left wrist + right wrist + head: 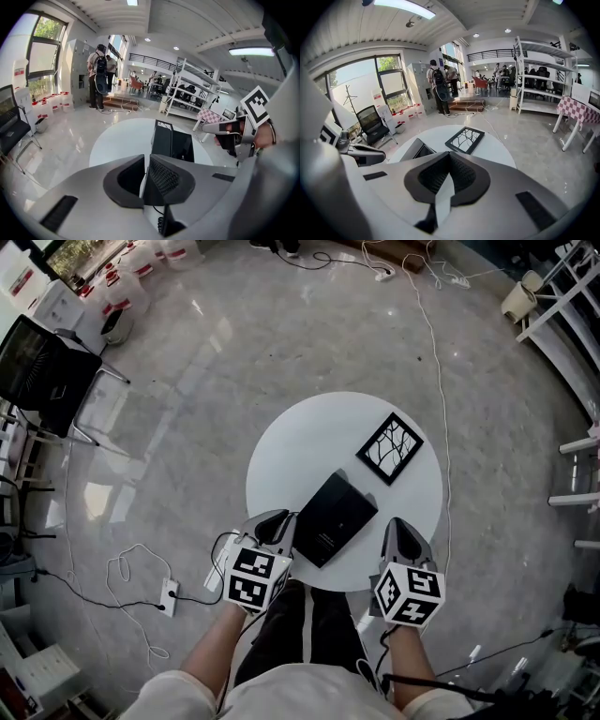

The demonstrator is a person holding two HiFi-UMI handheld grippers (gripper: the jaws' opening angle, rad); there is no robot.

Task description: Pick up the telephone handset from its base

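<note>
A black telephone (333, 517) lies on the round white table (300, 446), near its front edge, with the handset resting on the base. My left gripper (277, 523) hovers at the phone's near-left corner, jaws shut and empty. In the left gripper view the phone (171, 143) lies just beyond the tips of that gripper (146, 159), and a coiled cord (161, 226) shows below. My right gripper (401, 527) hangs over the table's front right edge, to the right of the phone, with its jaws together and nothing in them. The right gripper view shows the phone (415, 151) to the left of the jaws.
A black-framed picture (389, 448) lies on the table behind and right of the phone. A black chair (47, 376) stands far left on the floor. Cables and a power strip (169, 594) lie near my feet. White racks (572, 296) stand at right. People (99, 75) stand far off.
</note>
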